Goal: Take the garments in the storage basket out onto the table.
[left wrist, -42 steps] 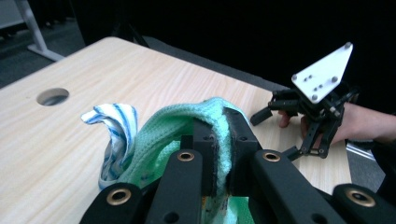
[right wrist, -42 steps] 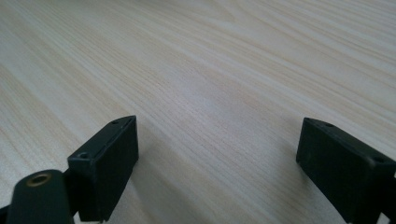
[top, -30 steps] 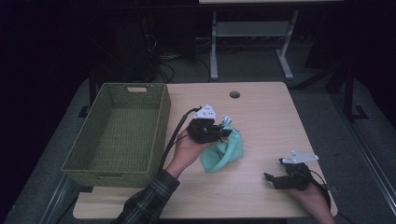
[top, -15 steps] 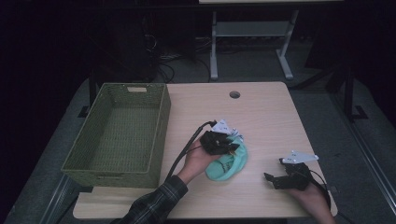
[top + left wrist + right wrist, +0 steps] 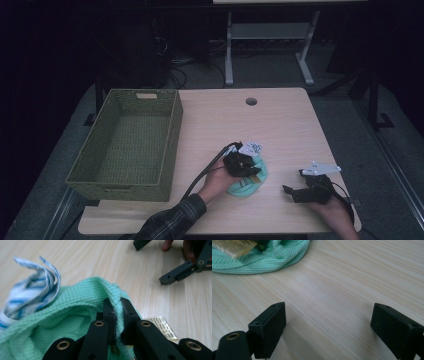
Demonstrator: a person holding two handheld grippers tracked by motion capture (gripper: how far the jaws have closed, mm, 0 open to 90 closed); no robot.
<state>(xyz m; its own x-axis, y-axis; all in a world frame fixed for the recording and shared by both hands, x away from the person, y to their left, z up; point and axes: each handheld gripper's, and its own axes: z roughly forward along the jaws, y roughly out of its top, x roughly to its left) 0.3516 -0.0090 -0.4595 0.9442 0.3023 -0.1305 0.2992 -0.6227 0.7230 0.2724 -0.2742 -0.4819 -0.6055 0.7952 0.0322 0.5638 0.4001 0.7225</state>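
Mint-green waffle-knit cloth (image 5: 72, 315) sits bunched in a loose heap on the pale wooden table (image 5: 280, 125), near its front edge and well apart from the green woven basket (image 5: 125, 145). One fold of its edge stands up, pinched tight between the left gripper's (image 5: 117, 315) black jaws, and a pale printed label (image 5: 163, 326) pokes out from the cloth flat onto the wood. A blue-and-white striped strip (image 5: 35, 292) curls up at the far side of the heap, touching the green fabric.
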